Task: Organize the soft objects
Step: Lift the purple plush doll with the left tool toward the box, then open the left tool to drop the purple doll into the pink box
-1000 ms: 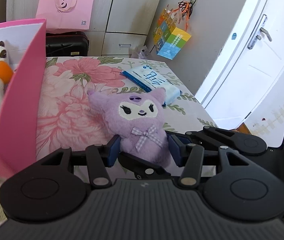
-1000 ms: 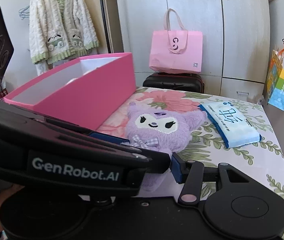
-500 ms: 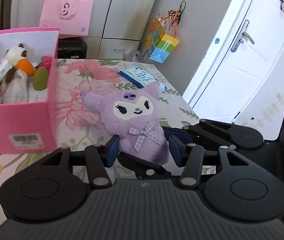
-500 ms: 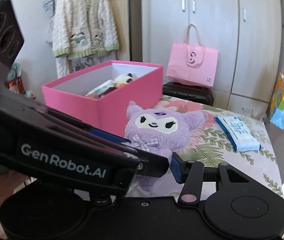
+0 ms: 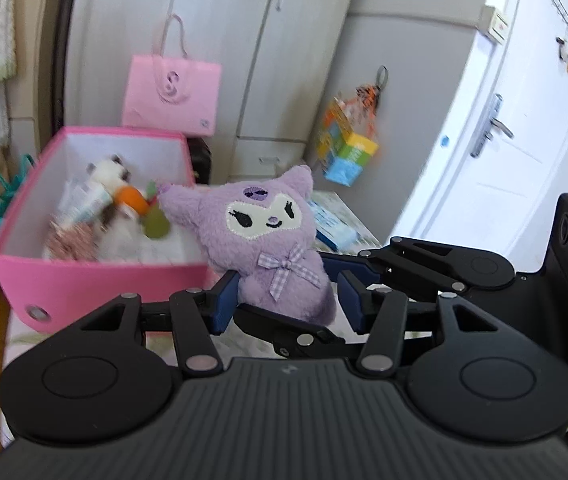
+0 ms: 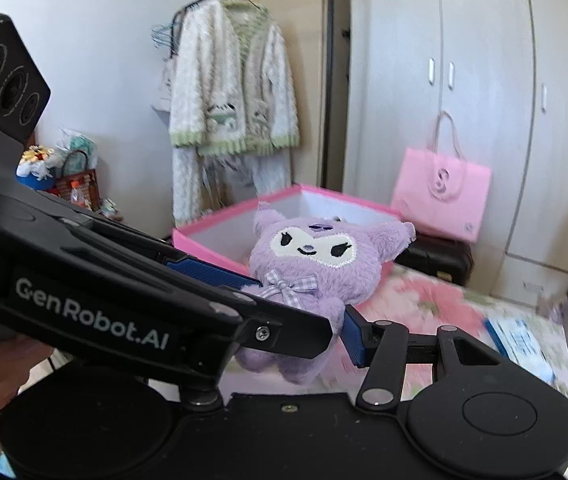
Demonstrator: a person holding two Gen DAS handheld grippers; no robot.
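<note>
Two hand-held grippers carry a purple plush doll (image 5: 272, 240) through the air toward a pink storage box (image 5: 96, 276), the transfer step of a tidy-up of soft things. The left gripper (image 5: 288, 300) has its blue fingers (image 5: 226, 300) set against the doll's lower body on both sides, clasping it; the right gripper (image 6: 304, 312) comes in from the side, its own fingers (image 6: 354, 338) bracketing the same plush body, and its jaws have just been opening a little with the doll between them, so whether its fingers press the plush cannot be told. The doll hangs upright, face toward both cameras, just beside the box's near wall and above its rim, one ear over the opening. Inside the box lie other soft toys and a wrapped packet, all blurred. A blue tissue pack (image 5: 334, 228) rests beyond the box on the flowered bed cover (image 6: 436, 308). The next move, by all appearances, calls for bringing the doll fully over the box's opening, lowering it onto the pile and parting both sets of fingers together so that it drops cleanly.
</note>
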